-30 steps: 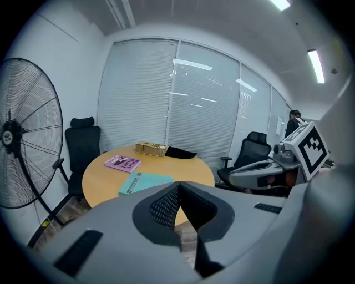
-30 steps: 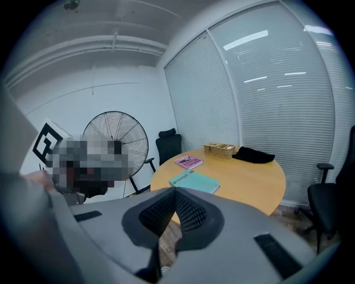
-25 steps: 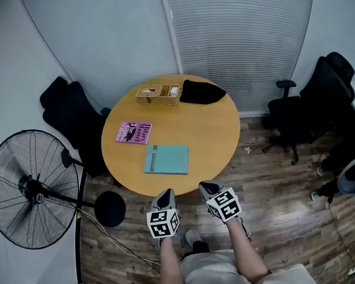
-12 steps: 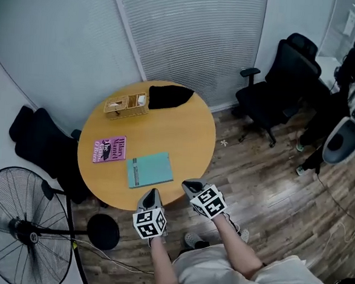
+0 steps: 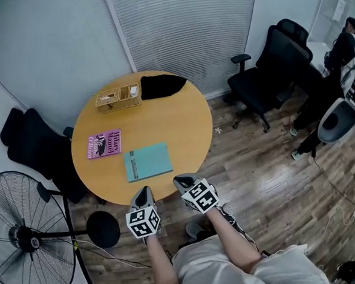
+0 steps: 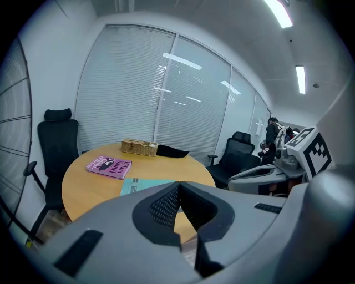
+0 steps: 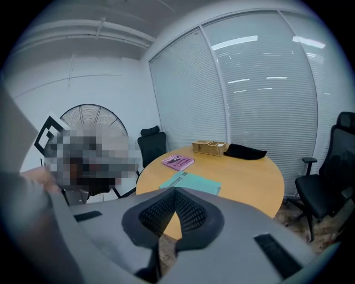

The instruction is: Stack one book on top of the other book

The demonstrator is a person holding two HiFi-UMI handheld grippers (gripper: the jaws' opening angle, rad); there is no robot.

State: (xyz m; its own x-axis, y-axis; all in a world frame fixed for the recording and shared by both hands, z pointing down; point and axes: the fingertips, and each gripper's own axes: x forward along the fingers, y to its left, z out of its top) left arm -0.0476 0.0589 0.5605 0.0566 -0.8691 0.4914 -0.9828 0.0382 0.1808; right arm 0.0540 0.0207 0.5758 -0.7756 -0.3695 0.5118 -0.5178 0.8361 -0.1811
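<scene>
Since a second ago: left gripper (image 5: 141, 194) and right gripper (image 5: 184, 182) closer to round table (image 5: 190, 130) edge. Jaws of both pressed together, empty. Teal book (image 5: 147, 162) flat just ahead; purple book (image 5: 104, 143) beside it, apart. Approach only, nothing stacked yet.

Round wooden table (image 5: 184, 130); blinds (image 5: 179, 29); plank floor (image 5: 266, 175); fan (image 5: 14, 230).
</scene>
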